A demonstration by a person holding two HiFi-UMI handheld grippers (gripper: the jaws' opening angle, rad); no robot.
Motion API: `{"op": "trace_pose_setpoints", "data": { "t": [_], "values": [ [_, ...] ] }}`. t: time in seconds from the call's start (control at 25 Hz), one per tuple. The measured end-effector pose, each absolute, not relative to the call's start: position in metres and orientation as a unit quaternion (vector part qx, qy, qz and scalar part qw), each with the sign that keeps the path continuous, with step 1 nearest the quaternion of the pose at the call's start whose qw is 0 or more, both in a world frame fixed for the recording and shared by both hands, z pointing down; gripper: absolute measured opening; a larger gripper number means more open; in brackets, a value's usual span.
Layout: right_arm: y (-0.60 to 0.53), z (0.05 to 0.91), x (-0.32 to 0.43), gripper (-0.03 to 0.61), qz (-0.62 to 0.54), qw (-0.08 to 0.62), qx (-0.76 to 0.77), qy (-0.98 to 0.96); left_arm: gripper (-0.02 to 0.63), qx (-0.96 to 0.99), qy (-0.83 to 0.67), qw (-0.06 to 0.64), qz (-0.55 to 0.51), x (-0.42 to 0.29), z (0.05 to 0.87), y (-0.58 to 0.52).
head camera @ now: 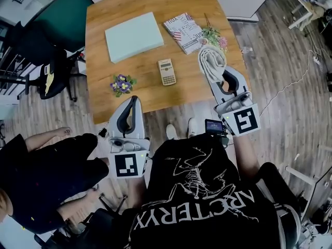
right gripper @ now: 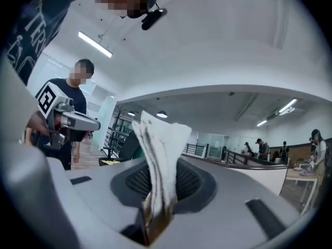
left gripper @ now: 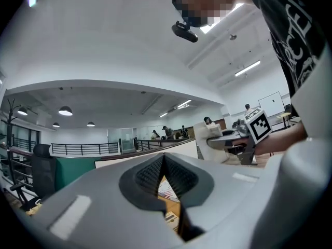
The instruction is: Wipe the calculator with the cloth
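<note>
A beige calculator [head camera: 166, 71] lies flat near the middle of the wooden table [head camera: 150, 95]. My right gripper [head camera: 223, 77] is shut on a folded white cloth [head camera: 211, 61], which hangs over the table's right side, to the right of the calculator. In the right gripper view the cloth [right gripper: 158, 154] stands up between the closed jaws of the right gripper [right gripper: 155, 211]. My left gripper [head camera: 132, 100] hovers at the table's near edge, shut with nothing in it. In the left gripper view the left gripper [left gripper: 165, 183] shows its jaws pressed together.
A pale green pad [head camera: 134, 36] lies at the back left, a patterned booklet [head camera: 185, 32] at the back right with a flower sprig [head camera: 213, 36] beside it. A small purple flower bunch [head camera: 122, 84] sits near the left gripper. A person in black [head camera: 46, 175] crouches at left.
</note>
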State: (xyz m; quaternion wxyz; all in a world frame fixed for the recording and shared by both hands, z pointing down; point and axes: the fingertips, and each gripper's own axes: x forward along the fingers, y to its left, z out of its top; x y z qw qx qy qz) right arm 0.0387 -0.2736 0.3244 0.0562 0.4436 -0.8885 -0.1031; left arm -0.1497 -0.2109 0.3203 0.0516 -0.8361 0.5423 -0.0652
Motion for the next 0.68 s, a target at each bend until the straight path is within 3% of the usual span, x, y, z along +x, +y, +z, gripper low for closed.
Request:
{"op": "trace_pose_setpoints", "data": {
  "t": [0.68],
  "values": [
    [-0.261, 0.298, 0.051, 0.091, -0.142, 0.011, 0.457, -0.878, 0.009, -0.84, 0.535, 0.069, -0.058, -0.135, 0.309, -0.223]
  ]
}}
